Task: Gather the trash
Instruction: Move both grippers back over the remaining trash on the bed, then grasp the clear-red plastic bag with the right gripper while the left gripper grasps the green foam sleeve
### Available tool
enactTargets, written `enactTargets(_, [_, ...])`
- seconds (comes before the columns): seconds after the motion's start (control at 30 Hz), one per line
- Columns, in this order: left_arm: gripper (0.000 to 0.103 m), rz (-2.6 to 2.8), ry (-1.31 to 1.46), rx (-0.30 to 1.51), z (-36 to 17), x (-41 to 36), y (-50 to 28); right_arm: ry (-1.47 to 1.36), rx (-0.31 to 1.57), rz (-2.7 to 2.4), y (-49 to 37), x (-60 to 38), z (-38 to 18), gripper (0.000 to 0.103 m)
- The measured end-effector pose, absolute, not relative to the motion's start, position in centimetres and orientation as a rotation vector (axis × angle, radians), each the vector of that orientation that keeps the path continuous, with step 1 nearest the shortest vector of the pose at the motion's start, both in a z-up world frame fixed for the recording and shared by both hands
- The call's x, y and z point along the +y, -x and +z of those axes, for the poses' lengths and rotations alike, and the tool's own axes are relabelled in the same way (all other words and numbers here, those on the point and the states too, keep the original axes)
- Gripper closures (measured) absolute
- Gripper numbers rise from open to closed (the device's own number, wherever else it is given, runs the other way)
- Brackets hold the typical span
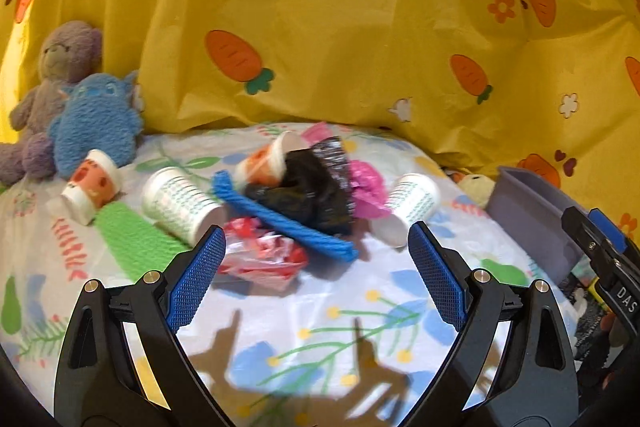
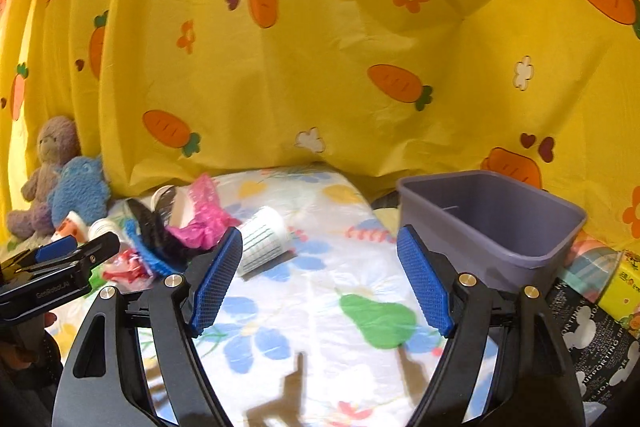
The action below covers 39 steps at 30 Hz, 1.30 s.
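Note:
A heap of trash lies on the flowered sheet: a black bag [image 1: 316, 187], a blue rope piece [image 1: 280, 217], pink wrapping [image 1: 366, 187], a red-and-white wrapper [image 1: 264, 255] and several paper cups, one with green print [image 1: 180, 205], one orange [image 1: 94, 185], one at the right [image 1: 412, 205]. My left gripper [image 1: 316, 239] is open just short of the heap with nothing between its fingers. My right gripper [image 2: 320, 239] is open over bare sheet, between a fallen cup [image 2: 262, 239] and the grey bin [image 2: 500, 247]. The left gripper [image 2: 60, 259] shows at that view's left edge.
Two plush toys, a purple bear [image 1: 56, 75] and a blue one [image 1: 96, 119], sit at the back left. A yellow carrot-print cloth [image 1: 360, 27] hangs behind the bed. A yellow box [image 2: 620, 291] and a black printed bag [image 2: 592, 339] lie right of the bin.

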<state>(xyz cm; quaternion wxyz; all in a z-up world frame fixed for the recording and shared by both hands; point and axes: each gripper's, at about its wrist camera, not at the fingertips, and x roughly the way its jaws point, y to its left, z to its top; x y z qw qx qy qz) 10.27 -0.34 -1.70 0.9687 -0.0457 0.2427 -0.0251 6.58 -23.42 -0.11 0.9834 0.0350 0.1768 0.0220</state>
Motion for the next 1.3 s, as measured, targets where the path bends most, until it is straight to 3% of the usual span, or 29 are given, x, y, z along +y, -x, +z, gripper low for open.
enactTargets(0.37, [0.012,0.202,0.17,0.478,-2.1,10.5,-7.3,0.104,0.434,0.312,-8.2,-11.1,-2.4,0.026])
enactTargets(0.63, [0.012,0.254,0.203,0.478,-2.2,13.5,-6.9,0.247,0.515,0.441,-11.1,-4.8,-3.7,0.035])
enactTargets(0.9, [0.012,0.247,0.225,0.507,-2.9,14.0,-8.0,0.343,0.635,0.452,-14.5,-2.6,-5.9,0.055])
enactTargets(1.07, [0.012,0.252,0.232,0.524,-3.4,14.0,-9.0,0.369,0.656,0.487,-14.8,-2.4,-6.2,0.082])
enactTargets(1.3, [0.012,0.234,0.251,0.558,-4.0,14.0,-10.1,0.313,0.601,0.545,-13.0,-4.0,-4.8,0.089])
